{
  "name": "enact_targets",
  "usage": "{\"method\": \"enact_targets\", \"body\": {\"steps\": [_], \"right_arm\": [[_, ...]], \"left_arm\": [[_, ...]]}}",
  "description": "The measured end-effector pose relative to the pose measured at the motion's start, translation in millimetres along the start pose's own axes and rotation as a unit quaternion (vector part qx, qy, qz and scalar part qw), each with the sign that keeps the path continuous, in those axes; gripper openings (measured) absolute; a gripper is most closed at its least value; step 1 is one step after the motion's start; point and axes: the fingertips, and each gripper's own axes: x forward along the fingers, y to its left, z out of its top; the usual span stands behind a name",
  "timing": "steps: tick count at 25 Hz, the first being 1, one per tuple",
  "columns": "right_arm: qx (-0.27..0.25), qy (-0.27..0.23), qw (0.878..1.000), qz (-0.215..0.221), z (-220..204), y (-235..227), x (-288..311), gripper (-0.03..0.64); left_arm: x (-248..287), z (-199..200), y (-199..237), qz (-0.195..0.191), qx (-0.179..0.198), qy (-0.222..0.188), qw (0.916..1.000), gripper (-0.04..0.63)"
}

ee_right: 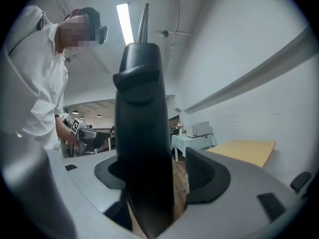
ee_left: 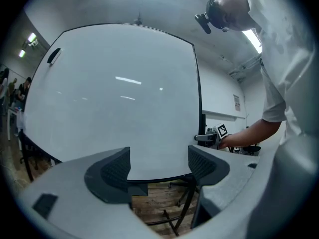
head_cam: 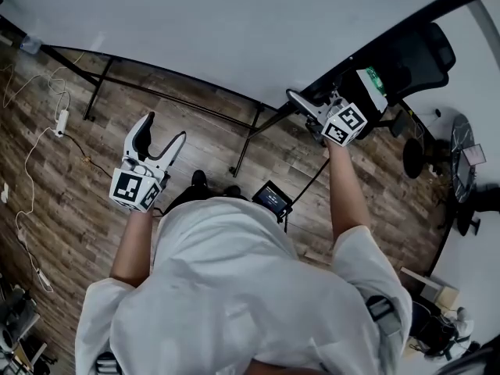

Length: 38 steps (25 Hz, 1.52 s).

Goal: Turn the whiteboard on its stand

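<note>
Whiteboard (head_cam: 234,30): on black stand (head_cam: 244,143), ahead of me. Right gripper (ee_right: 158,171): fingers spread around board's black edge, right pad clear, seemingly not pinching. Left gripper (ee_left: 159,166): fingers spread, empty, facing board face.

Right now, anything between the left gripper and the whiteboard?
Nothing: the head view shows only bare floor between the left gripper and the whiteboard edge.

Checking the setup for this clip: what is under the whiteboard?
Below the whiteboard, black stand bars run down to the wooden floor. The board itself covers the stand's upper part and the floor beyond its edge.
</note>
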Motion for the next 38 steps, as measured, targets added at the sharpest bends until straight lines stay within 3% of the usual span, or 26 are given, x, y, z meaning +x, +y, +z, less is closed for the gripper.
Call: {"method": "enact_targets", "body": {"steps": [3, 6, 10, 23, 38], "right_arm": [[0.004, -0.005, 1.000, 0.018, 1, 9, 7, 0.282], [0.000, -0.007, 1.000, 0.031, 1, 20, 6, 0.196], [-0.014, -0.003, 0.999, 0.028, 0, 17, 5, 0.175], [-0.039, 0.001, 0.999, 0.028, -1, 18, 1, 0.143], [-0.052, 0.009, 0.997, 0.048, -4, 23, -16, 0.130]], "left_arm": [[-9, -6, 4, 0.008, -0.004, 0.001, 1.0000, 0.348], [-13, -10, 5, 0.007, -0.006, 0.002, 1.0000, 0.348], [-8, -10, 8, 0.006, -0.010, 0.000, 0.9999, 0.348], [4, -7, 8, -0.015, -0.008, -0.003, 0.9999, 0.348], [-11, 7, -12, 0.039, -0.005, -0.028, 0.9988, 0.348]]}}
